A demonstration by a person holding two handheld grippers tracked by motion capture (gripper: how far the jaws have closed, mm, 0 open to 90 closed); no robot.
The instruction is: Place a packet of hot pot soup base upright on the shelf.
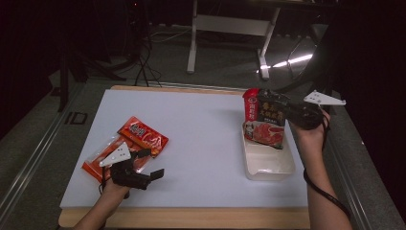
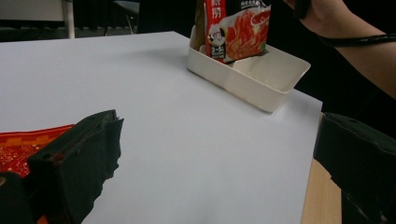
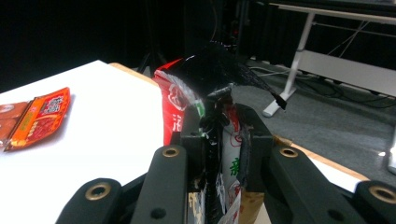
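One right gripper (image 1: 282,111) — level, clamping pouch (image 1: 265,122).

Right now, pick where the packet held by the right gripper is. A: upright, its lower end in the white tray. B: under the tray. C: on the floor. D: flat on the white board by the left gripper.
A: the right gripper is clamped on the packet, which stands upright with its lower end inside the tray, as the left gripper view also shows.
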